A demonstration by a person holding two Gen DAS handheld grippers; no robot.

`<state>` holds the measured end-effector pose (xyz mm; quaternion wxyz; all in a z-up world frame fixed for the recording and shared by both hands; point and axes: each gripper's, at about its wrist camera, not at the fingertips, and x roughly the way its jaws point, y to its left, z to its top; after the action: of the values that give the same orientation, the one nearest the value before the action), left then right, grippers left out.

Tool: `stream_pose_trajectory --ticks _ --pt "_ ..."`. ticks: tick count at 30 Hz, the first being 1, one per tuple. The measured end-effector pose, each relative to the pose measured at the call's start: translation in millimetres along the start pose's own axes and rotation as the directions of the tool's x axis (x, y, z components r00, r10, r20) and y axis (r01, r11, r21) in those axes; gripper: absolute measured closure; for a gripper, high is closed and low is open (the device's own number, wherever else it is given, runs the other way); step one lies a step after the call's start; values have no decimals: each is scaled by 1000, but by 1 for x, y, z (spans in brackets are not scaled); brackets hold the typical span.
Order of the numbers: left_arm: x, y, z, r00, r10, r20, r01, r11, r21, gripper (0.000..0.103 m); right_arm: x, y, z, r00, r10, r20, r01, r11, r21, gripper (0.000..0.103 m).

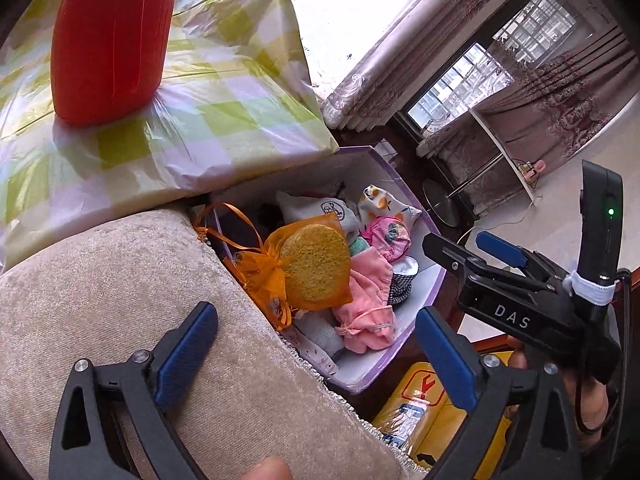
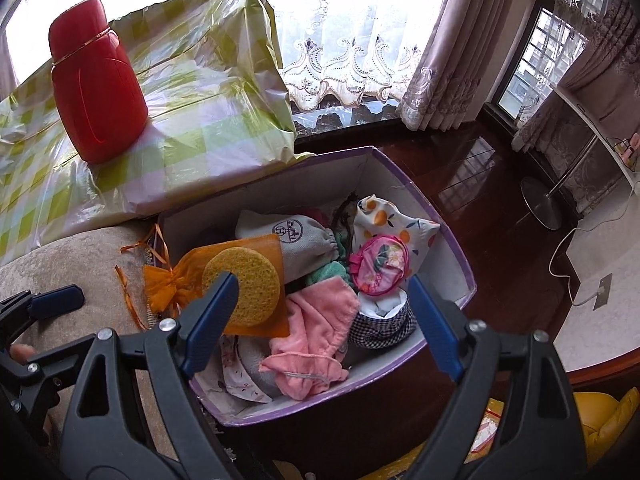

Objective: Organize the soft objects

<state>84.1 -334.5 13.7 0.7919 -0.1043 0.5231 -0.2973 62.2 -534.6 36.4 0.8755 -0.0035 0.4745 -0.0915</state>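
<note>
From the left wrist, the left gripper [image 1: 316, 354] stands with its blue ribbed pads spread wide and nothing between them, poised over the nubby beige sofa arm [image 1: 120, 304] and the near edge of a purple-rimmed cardboard box [image 1: 434, 280]. The box sits just beside the sofa arm and is heaped with soft things: a sheer orange organza pouch [image 1: 276, 268] with a round, pitted yellow sponge [image 1: 316, 264] inside lies on top at the sofa side, its ribbons trailing over the rim; a pink fleecy cloth [image 1: 368, 300] sprawls beside it, with a black-and-white gingham pouch [image 1: 402, 284] and a round pink floral purse [image 1: 386, 236] further along. The right gripper [image 1: 468, 248] reaches in from the right, above the box's far rim, its jaws apart and empty. A glossy red plastic bottle [image 1: 112, 40] stands upright on a bundle wrapped in crinkly green-checked plastic [image 1: 208, 112] behind the sofa arm. From the right wrist, the right gripper [image 2: 324, 324] hovers over the box [image 2: 460, 248], pads well apart and gripping nothing; its left pad overlaps the sponge [image 2: 248, 280] in the picture, though contact cannot be judged. A grey drawstring bag [image 2: 300, 240] and an orange-print fabric pouch [image 2: 384, 216] lie deeper in. The left gripper [image 2: 56, 300] shows at the left edge over the sofa. Patterned curtains [image 2: 448, 60] and a dark polished floor [image 2: 460, 168] lie beyond.
</note>
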Motion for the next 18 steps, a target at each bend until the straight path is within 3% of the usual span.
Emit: stream_pose_trajectory --ticks 18 --pt "11 -2 4 999 51 -13 -51 999 -19 0 6 -6 -4 1000 5 -14 -5 1000 12 15"
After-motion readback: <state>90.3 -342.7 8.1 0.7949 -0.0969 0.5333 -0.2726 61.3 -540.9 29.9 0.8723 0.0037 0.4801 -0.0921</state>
